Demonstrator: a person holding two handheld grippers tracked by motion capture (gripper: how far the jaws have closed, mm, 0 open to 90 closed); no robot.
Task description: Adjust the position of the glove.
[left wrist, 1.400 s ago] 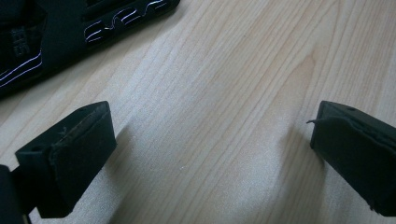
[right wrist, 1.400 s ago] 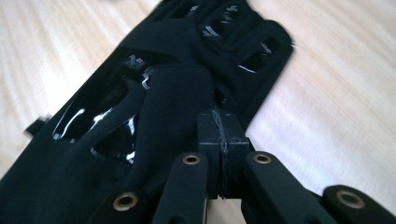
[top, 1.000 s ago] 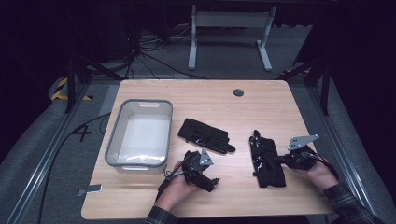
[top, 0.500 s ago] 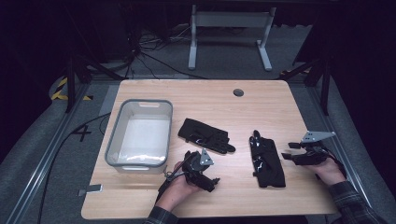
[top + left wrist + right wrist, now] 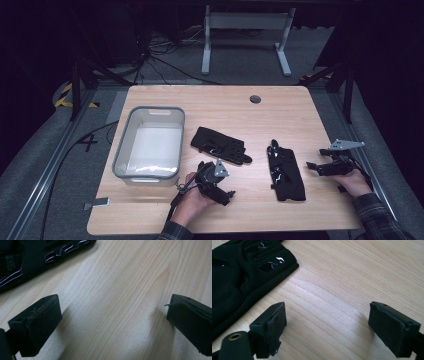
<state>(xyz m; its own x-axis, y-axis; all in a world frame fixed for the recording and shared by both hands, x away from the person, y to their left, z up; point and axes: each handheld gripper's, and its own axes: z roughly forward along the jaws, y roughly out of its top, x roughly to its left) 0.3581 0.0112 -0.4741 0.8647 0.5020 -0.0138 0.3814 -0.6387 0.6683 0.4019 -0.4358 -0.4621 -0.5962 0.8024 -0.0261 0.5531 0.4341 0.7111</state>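
The grey bin sits empty at the desk's left. The left gripper, jaws apart, rests below one black glove. The right gripper, jaws just opened and empty, lies beside the other glove; a shallow pinch might snag only loose fabric.

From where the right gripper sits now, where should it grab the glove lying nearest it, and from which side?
Take the right-hand glove by its near cuff end, coming from above on the right gripper's side. It lies flat and lengthwise on the table, so the jaws, now open with nothing between them, could probably pinch that bare edge.
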